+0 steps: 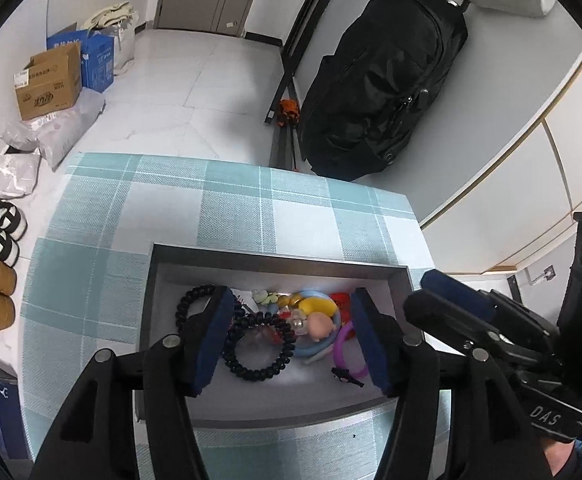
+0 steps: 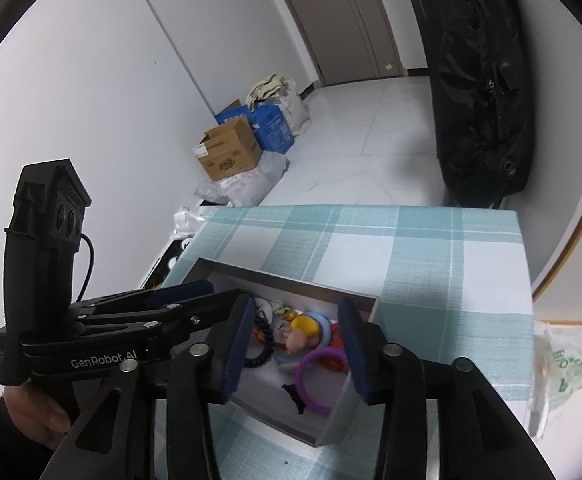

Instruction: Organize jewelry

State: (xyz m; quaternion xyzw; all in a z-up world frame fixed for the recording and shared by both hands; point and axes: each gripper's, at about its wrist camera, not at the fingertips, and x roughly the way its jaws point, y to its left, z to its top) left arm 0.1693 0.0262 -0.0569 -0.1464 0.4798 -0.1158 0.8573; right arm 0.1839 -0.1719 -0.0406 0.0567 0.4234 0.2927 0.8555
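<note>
Looking along your left gripper (image 1: 291,336), you see its blue-padded jaws spread wide over a grey open box (image 1: 279,258) that sits on a teal-and-white checked tablecloth (image 1: 227,208); nothing is pinched between the pads. Inside the box the jewelry lies loose: a black beaded bracelet (image 1: 259,352) rests between the jaws near the left pad, a second black bead strand (image 1: 189,300) curls beyond that pad, a light blue ring (image 1: 315,350) holds yellow and pink pieces, and a purple bangle (image 1: 345,350) lies just beside the right pad with a small black clip (image 1: 347,376) in front of it. Your right gripper (image 1: 447,300) reaches in from the right edge, over the box's right wall. A black backpack (image 1: 387,80) leans against the white wall beyond the table, and cardboard boxes (image 1: 49,80) stand on the tiled floor. Through the right wrist camera, your right gripper's (image 2: 297,344) jaws also stand apart and hold nothing, hovering above the same box (image 2: 339,428); the purple bangle (image 2: 319,376) and black clip (image 2: 295,396) lie between them on the box floor, apart from both pads. Your left gripper (image 2: 195,294) enters from the left, and a hand (image 2: 35,412) grips its handle.
</note>
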